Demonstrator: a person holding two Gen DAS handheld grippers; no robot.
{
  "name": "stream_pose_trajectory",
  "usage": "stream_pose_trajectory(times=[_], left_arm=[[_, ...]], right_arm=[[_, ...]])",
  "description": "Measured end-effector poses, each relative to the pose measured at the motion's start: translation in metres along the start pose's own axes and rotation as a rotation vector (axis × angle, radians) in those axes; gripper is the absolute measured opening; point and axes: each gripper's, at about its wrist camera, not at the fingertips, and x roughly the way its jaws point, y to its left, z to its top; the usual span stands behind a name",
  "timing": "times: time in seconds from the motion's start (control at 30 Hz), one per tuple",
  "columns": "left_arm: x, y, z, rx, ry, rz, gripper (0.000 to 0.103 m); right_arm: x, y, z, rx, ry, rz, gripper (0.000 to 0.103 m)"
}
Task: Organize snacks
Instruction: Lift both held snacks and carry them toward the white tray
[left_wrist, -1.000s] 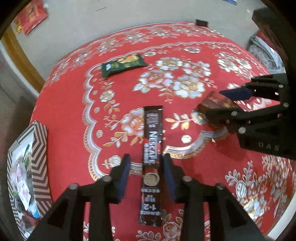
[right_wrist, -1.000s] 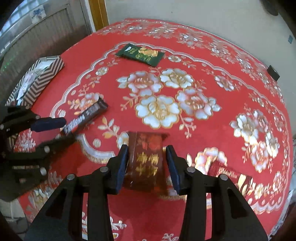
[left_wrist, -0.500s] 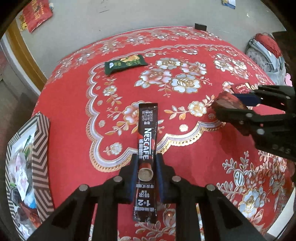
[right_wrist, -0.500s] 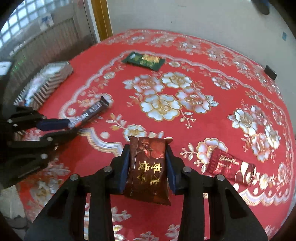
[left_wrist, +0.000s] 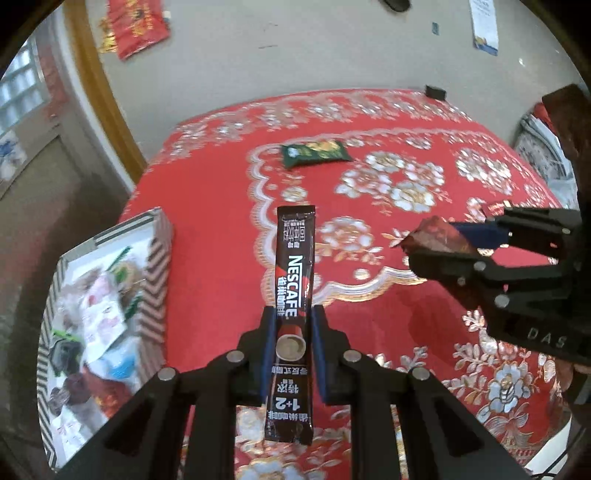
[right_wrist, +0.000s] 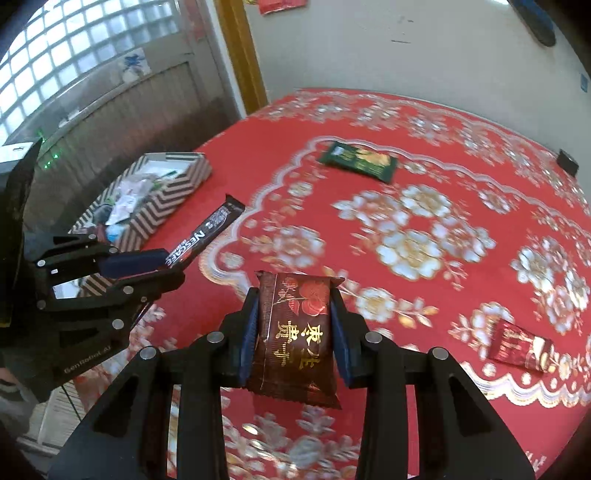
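Remaining on the table (right_wrist: 258, 140) — green packet (right_wrist: 360, 161) near the far edge, red packet (right_wrist: 519, 345); coffee stick (left_wrist: 293, 280) clamped by left gripper (left_wrist: 293, 328), dark red packet (right_wrist: 295, 332) by right gripper (right_wrist: 293, 321); striped box (left_wrist: 157, 266) partly filled.

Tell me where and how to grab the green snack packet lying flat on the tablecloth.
Grip the green snack packet across its short width near the middle, coming straight down from above. It lies flat and alone on the tablecloth, long edges free. Both grippers are full now, so one must unload first.
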Motion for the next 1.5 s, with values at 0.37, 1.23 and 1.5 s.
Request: stream_pose_trajectory(times=[0.37,1.23,1.5], left_arm=[[-0.018,0.054,-0.017,-0.116,-0.042,0.051,0.021],[-0.046,0.175,-0.067,-0.368,-0.079,0.208,0.021],[-0.043,0.194,-0.081,-0.410,-0.068,0.229,0.021]], right_arm=[[0.019,0.053,0.019,-0.048,-0.013,0.055,0.034],[0.058,0.170,0.058,-0.244,0.011,0.150,0.034],[0.071,0.197,0.066,-0.286,0.025,0.171,0.034]])
